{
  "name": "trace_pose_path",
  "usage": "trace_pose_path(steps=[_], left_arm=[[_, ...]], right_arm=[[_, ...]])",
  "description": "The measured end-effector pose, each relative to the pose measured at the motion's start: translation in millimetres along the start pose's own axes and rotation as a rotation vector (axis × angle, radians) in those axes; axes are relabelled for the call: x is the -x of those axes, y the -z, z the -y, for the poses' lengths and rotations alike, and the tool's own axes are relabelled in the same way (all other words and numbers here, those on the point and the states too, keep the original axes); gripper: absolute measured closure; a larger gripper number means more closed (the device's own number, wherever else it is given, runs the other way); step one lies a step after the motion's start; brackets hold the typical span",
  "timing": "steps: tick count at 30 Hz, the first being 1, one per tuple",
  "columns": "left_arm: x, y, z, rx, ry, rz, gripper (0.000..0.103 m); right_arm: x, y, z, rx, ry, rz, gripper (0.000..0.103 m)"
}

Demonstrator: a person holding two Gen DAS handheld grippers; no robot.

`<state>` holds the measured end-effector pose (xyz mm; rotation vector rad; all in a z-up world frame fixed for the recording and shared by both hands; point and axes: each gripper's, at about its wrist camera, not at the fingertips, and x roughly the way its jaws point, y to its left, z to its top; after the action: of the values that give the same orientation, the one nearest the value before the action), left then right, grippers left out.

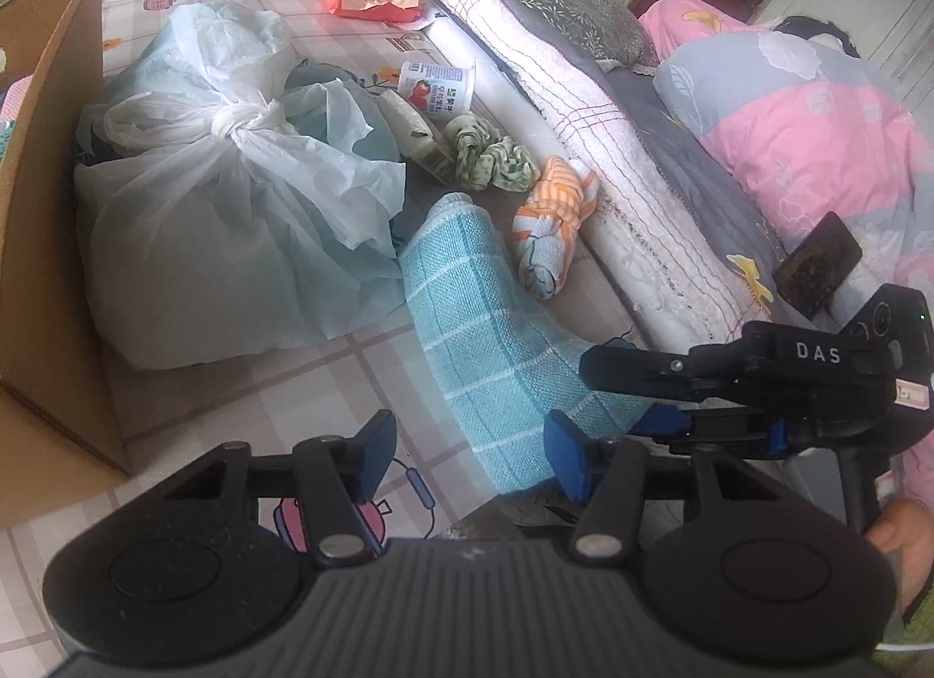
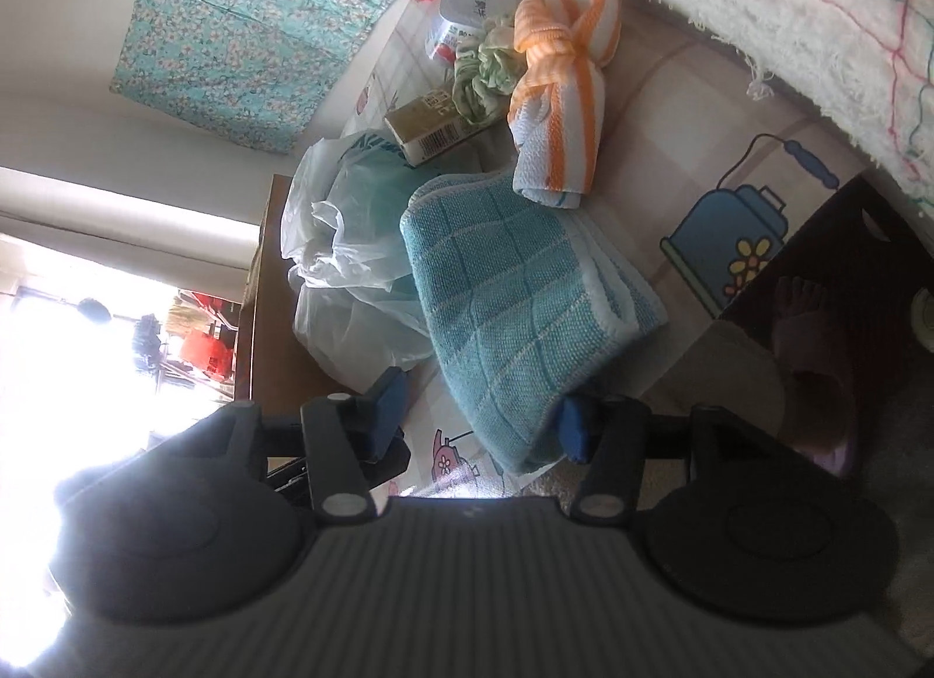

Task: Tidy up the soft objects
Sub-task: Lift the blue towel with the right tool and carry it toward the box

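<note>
Altogether two knotted towels (image 1: pixel 551 222), one folded (image 1: pixel 490 351).

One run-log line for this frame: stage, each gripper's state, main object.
stage: approaching folded teal towel | left gripper: open, at towel's near end | right gripper: open, around towel's corner, no grip | knotted orange-striped towel: untouched

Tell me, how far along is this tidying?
Early, apparently. Nothing looks sorted: the orange-striped knotted cloth and green scrunchie lie loose on the mat. In hand: both grippers, left and right, sit open around the folded blue towel without pinching it. The rest remains.
</note>
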<state>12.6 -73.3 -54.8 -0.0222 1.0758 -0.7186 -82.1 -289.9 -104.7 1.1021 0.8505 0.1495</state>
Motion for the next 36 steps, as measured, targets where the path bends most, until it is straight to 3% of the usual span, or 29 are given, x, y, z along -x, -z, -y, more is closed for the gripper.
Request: trace_pose_path(steps=[6, 9, 13, 23, 29, 36], left_arm=[[-9.3, -3.4, 0.0, 0.003, 0.013, -0.020, 0.047], [-11.4, -5.0, -2.6, 0.012, 0.018, -0.024, 0.047], [-16.4, -7.7, -4.1, 0.016, 0.028, -0.037, 0.047], [-43.6, -16.5, -3.3, 0.003, 0.062, -0.093, 0.046], [-62.8, -21.9, -7.0, 0.013, 0.089, -0.132, 0.046], [-74.4, -28.6, -6.9, -0.003, 0.115, -0.153, 0.046]], right_arm=[[11.3, -8.4, -13.2, 0.086, 0.068, -0.009, 0.051], [32.1, -18.2, -23.5, 0.164, 0.099, 0.029, 0.050], [45.3, -29.2, -25.1, 0.173, 0.104, 0.083, 0.049], [-22.8, -53.0, -8.3, 0.102, 0.171, -0.003, 0.047], [-49.7, -56.7, -7.3, 0.074, 0.122, -0.083, 0.041], [-78.6, -56.0, -0.4, -0.024, -0.009, -0.196, 0.040]])
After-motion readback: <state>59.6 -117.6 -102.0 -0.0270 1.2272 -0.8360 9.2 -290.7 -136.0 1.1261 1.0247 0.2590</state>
